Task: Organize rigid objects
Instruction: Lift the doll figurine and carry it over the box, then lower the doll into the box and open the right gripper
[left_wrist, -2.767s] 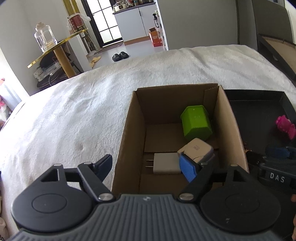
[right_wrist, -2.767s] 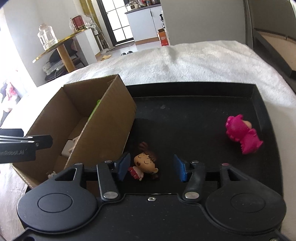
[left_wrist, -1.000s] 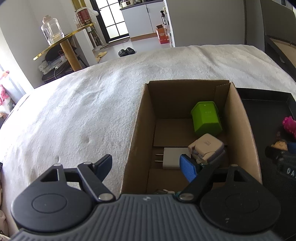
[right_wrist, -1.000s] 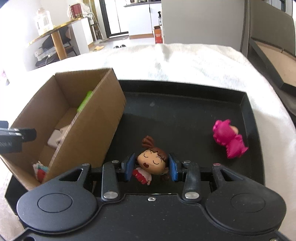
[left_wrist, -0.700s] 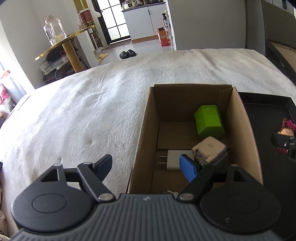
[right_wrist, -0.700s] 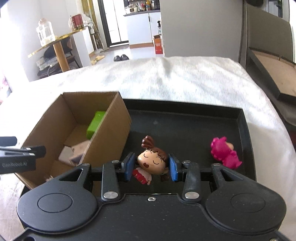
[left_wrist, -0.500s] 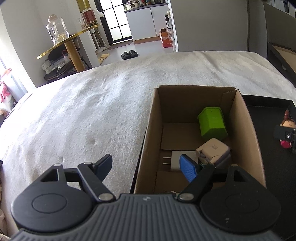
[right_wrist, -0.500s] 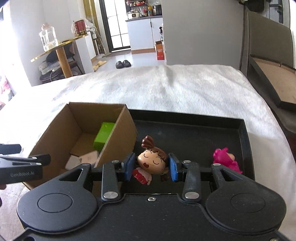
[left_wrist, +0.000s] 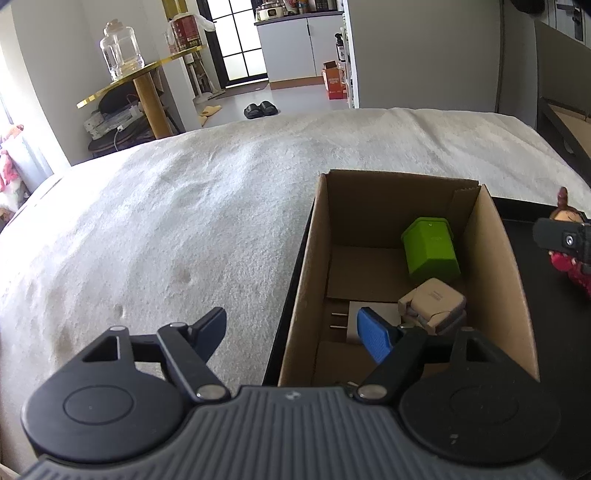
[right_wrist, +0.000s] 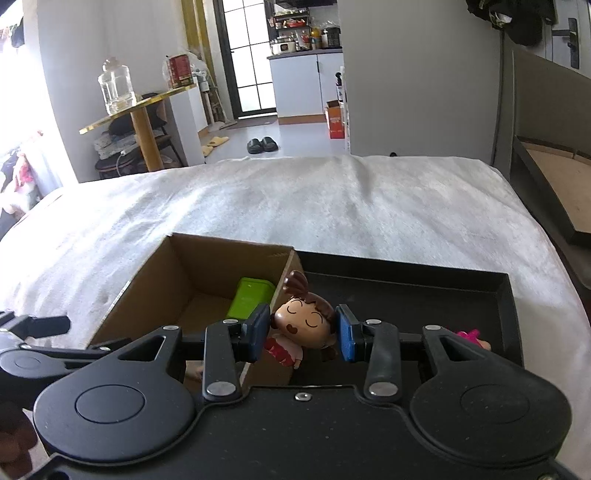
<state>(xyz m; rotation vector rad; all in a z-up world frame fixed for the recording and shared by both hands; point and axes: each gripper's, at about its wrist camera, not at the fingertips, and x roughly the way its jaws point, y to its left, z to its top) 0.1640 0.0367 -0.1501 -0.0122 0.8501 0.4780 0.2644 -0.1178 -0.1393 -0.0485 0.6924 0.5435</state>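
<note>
a small doll (right_wrist: 304, 326) with brown hair, closed eyes and a red dress hangs tilted above the black tray (right_wrist: 413, 277), by the right wall of the open cardboard box (left_wrist: 495, 258). in the box a green block (left_wrist: 430, 249) lies toward the far right corner; a beige charger (left_wrist: 432, 301) rests on a white plug adapter (left_wrist: 352, 317) nearer. a pink toy (right_wrist: 469, 336) lies near the tray's right edge.

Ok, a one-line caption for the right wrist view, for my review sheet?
Right gripper holds a doll above the tray, beside the cardboard box.
</note>
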